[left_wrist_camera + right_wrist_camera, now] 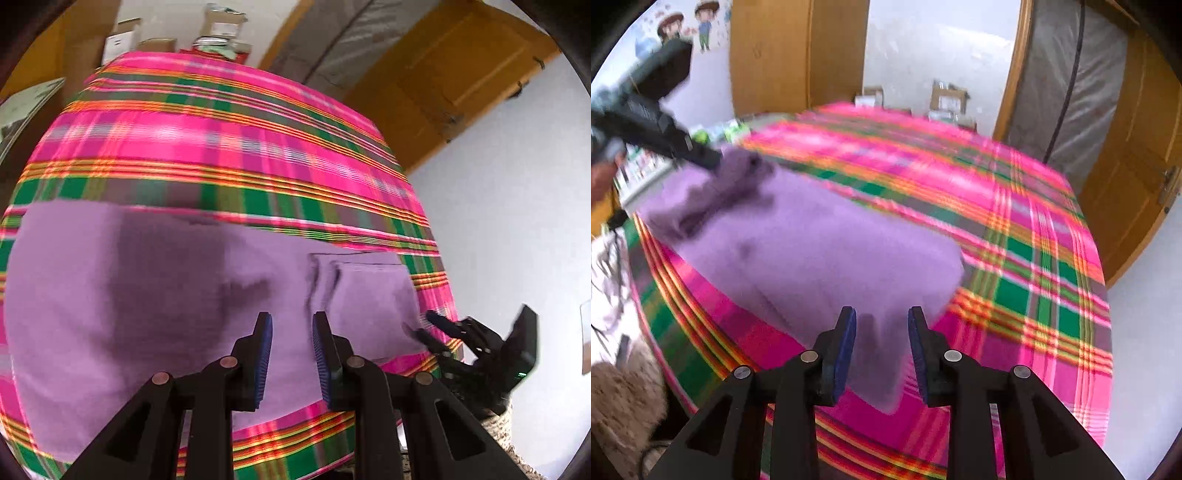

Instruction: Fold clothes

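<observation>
Purple garment (155, 295), soft and fleecy, spread flat on a bed under a pink, green and orange plaid bedspread (229, 147), near the bed's front edge. A folded part at the garment's right side in the left wrist view, with two dark creases beside it.

Left tool (291, 354): angled down over the garment, blue pads parted, nothing between them, released. In the right wrist view (713, 160), seen at the garment's far left corner, tip just at a bunched-up heap of purple cloth; touching or not, cannot tell through the blur.

Right tool (882, 350): tilted down over the garment's near corner, pads apart with purple cloth visible in the gap below, not pressing on it, released. In the left wrist view (424, 328), lying low at the garment's right edge beside the folded part.

Cardboard boxes (945, 99) beyond the bed's far edge; wooden door (1137, 177) at the right.
</observation>
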{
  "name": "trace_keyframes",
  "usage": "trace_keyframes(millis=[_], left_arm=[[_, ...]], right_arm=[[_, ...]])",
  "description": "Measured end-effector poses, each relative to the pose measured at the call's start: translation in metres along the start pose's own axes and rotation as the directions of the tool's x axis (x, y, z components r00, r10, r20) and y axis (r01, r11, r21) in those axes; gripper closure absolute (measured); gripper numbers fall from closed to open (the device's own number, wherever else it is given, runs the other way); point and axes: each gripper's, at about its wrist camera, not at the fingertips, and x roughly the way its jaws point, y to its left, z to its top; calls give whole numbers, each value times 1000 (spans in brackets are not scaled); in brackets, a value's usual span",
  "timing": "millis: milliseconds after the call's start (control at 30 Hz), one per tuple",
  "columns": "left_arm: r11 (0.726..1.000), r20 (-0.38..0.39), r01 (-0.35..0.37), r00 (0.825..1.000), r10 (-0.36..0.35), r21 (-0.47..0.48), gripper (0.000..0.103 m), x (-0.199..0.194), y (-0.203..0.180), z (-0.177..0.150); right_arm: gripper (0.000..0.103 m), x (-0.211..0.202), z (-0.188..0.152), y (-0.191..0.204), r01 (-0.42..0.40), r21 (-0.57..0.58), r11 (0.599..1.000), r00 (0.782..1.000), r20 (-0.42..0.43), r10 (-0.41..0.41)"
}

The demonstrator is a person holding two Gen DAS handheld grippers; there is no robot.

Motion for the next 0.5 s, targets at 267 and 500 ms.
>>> trace_keyframes(millis=[267,500], left_arm=[[999,21,-48,999,48,-12,76,-10,27,-17],[990,34,-139,990,139,-11,76,-15,48,-28]], right_arm=[[72,30,20,48,-90,-18,996,996,21,91],[72,57,16,66,-41,-29,999,997,-65,39]])
